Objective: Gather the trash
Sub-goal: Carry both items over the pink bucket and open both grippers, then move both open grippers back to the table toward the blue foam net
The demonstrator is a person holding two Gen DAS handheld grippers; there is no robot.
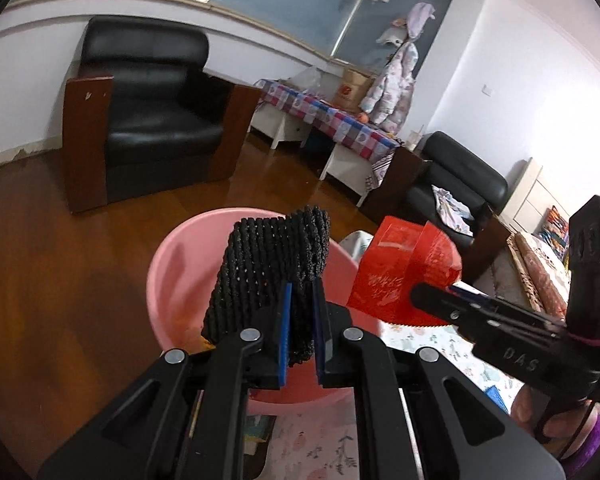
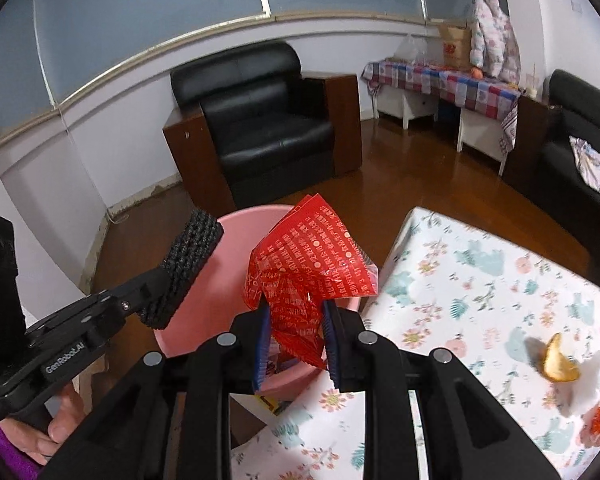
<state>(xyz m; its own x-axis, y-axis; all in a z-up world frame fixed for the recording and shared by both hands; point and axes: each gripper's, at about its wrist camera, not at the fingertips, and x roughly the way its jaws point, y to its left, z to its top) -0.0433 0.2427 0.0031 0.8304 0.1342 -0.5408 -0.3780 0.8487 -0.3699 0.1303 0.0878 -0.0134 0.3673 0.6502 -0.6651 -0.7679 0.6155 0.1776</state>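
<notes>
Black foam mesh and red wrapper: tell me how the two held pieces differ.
The black foam mesh is a thick, netted, matte slab; the red wrapper is thin, glossy, crumpled film with white print. The left gripper pinches the mesh; the right gripper pinches the wrapper. Both hang over the pink bin.

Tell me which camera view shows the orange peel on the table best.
The right wrist view. The orange peel lies there on the floral tablecloth, curled and unobstructed near the right edge. The left wrist view shows only a strip of that cloth behind the right gripper; no peel appears.
</notes>
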